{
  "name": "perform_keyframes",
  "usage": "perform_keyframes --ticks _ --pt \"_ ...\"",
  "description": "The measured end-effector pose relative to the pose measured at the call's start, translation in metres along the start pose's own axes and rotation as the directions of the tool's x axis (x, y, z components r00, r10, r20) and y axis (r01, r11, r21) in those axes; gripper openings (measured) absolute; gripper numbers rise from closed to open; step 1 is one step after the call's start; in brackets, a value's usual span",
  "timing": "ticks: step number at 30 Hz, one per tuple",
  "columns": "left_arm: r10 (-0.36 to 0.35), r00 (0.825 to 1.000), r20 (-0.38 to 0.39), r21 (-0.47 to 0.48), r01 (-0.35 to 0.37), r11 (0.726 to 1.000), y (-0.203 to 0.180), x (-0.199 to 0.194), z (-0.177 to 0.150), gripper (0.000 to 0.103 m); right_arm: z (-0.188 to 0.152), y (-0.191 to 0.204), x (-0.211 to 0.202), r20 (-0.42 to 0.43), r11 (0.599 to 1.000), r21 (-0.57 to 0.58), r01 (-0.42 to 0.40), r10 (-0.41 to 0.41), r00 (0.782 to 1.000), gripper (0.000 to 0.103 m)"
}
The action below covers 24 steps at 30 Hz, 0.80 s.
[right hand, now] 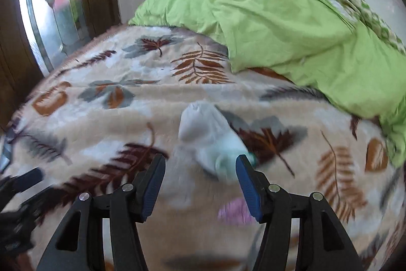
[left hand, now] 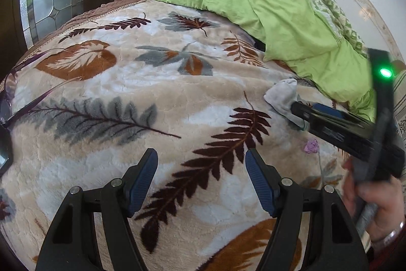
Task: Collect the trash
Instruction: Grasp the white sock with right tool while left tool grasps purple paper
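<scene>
Black arms and blue ribbed pads of my left gripper [left hand: 200,164] fill the bottom of its view, jaws standing apart over the leaf-printed plush blanket [left hand: 142,83] with nothing between them. My right gripper [right hand: 200,169] is likewise parted and grips nothing; its right pad sits just beside the end of a crumpled pale grey sock [right hand: 205,131], though the blur keeps me from saying whether they touch. That sock lies on the blanket near the middle of the bed, limp and bunched, with a mint-green patch at the end nearest my tongs. From the left wrist view the same sock [left hand: 281,95] shows partly hidden behind my right gripper's fingers [left hand: 327,118], close to the edge of the lime-green duvet [left hand: 266,1] heaped toward the wall. A small crumpled purple scrap [left hand: 311,146] rests on the blanket just below those fingers. My right hand [left hand: 375,207] wraps the handle at the frame's right edge. Purple-framed eyeglasses [left hand: 15,98] lie at the blanket's far left.
</scene>
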<state>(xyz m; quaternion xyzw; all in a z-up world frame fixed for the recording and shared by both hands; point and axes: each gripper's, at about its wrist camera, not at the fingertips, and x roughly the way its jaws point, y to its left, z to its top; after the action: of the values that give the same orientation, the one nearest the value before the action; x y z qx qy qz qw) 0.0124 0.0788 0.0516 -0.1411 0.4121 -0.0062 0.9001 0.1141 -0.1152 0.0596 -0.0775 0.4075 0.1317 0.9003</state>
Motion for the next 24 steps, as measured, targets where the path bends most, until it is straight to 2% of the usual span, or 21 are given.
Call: perform_keyframes --ticks 2,4,5,6,8,13,16,18,20,24 --pt "0.000 1.000 -0.001 0.002 0.000 1.000 0.000 0.001 0.001 0.070 0.011 0.003 0.022 0.000 1.000 -0.021 0.017 -0.017 1.000 0.061" --pt "0.001 1.000 -0.007 0.006 -0.001 1.000 0.000 0.004 0.001 0.070 0.018 0.001 0.048 -0.036 0.998 -0.028 0.050 -0.051 0.998 0.061" --pt "-0.003 1.000 -0.011 0.008 0.003 1.000 -0.001 0.005 0.001 0.070 0.019 -0.001 0.056 -0.046 0.998 -0.027 0.057 -0.058 0.997 0.056" --pt "-0.009 1.000 -0.013 0.011 0.009 1.000 -0.002 0.006 0.002 0.070 0.019 -0.002 0.064 -0.061 0.998 -0.024 0.059 -0.060 0.996 0.032" --pt "-0.012 1.000 -0.010 0.028 0.012 1.000 -0.007 0.007 0.002 0.070 0.018 -0.006 0.064 -0.070 0.998 0.004 0.064 -0.064 0.996 0.026" --pt "-0.054 0.998 -0.009 0.055 0.055 0.997 -0.021 0.009 0.000 0.070 0.004 -0.026 -0.009 0.076 0.986 0.167 -0.013 0.000 0.997 0.024" --pt "-0.105 0.994 -0.024 0.102 0.107 0.989 -0.038 0.014 -0.001 0.070 -0.016 -0.042 -0.066 0.137 0.961 0.274 -0.031 -0.007 0.991 0.024" --pt "-0.156 0.986 -0.056 0.169 0.164 0.972 -0.057 0.022 -0.002 0.070 -0.037 -0.050 -0.106 0.165 0.946 0.323 -0.018 -0.037 0.986 0.024" --pt "-0.184 0.981 -0.056 0.231 0.191 0.954 -0.077 0.028 -0.003 0.070 -0.058 -0.058 -0.133 0.171 0.928 0.373 -0.013 -0.055 0.984 0.024" --pt "-0.247 0.966 -0.081 0.334 0.259 0.906 -0.121 0.045 -0.006 0.069 -0.113 -0.074 -0.172 0.190 0.853 0.522 -0.035 -0.076 0.979 0.024"
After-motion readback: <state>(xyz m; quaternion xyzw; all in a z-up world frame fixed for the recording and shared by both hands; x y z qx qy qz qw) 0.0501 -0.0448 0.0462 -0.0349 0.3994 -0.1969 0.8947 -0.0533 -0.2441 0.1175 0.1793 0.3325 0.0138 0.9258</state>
